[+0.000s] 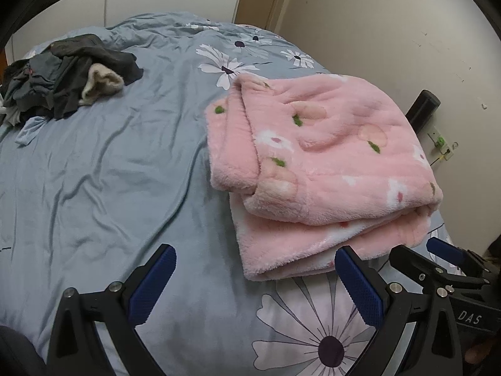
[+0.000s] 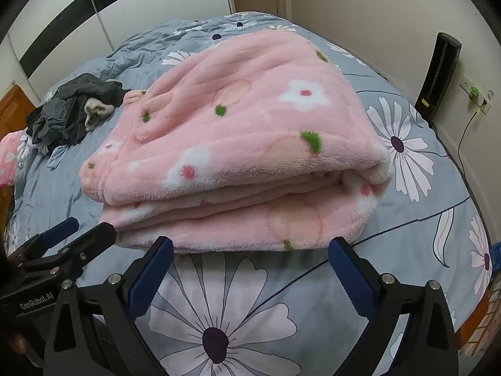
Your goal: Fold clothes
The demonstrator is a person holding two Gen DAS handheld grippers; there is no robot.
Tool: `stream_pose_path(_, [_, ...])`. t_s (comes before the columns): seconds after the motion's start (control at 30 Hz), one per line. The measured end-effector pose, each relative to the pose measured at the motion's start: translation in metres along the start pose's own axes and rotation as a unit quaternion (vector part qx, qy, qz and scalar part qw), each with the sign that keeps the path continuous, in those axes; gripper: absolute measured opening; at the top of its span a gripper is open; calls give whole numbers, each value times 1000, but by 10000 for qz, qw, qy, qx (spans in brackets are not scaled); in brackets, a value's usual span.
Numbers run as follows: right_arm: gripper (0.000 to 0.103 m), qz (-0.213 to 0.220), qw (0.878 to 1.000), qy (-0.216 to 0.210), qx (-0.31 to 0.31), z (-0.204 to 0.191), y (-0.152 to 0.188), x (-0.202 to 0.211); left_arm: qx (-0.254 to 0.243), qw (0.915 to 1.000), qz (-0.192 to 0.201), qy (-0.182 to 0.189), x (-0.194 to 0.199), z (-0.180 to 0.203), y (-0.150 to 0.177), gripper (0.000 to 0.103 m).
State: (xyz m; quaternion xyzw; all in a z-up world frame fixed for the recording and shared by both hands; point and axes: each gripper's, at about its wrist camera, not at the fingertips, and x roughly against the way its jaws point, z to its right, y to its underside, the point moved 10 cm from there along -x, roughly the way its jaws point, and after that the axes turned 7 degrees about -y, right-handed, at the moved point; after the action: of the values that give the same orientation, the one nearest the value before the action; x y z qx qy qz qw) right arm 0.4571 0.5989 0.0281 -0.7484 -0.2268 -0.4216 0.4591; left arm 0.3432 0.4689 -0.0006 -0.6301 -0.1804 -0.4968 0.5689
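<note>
White lettering "DAS" (image 1: 469,317) reads on the black body of the right hand-held gripper (image 2: 250,274) as seen from the left wrist view; "GenRobot.AI" (image 2: 36,301) reads on the left hand-held gripper (image 1: 255,282) in the right wrist view. Fluffy pink fleece garment with white flowers, peach shapes and green dots (image 2: 238,144) lies folded in several thick layers on the bed, on the grey-blue duvet cover printed with big white daisies (image 1: 103,169); top layer smooth, lower layers stick out a little at the near edge, white lining shows at the fold on the right. Both hand-held grippers stand wide open with nothing between the blue ribbed pads, each just short of the garment's near edge, side by side, not touching it. Crumpled pile of dark grey clothes with a cream piece (image 1: 69,75) sits well apart at the far left of the bed. Black upright speaker-like box (image 2: 440,75) stands by the wall beside a socket with green plug (image 2: 474,91).
</note>
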Motion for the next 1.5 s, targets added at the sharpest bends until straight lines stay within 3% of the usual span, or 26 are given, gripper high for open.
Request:
stream_pose_path(0.23, [100, 48, 9999, 130, 55, 5, -1, 2, -45, 10000, -9, -24, -1, 0, 1, 103])
stream_pose_path(0.77, [100, -43, 9988, 448, 205, 19, 5, -5, -282, 9975, -122, -643, -18, 1, 13, 103])
stream_pose_path(1.5, [100, -121, 9981, 499, 350, 17, -4, -14, -301, 9973, -270, -610, -32, 4, 23, 103])
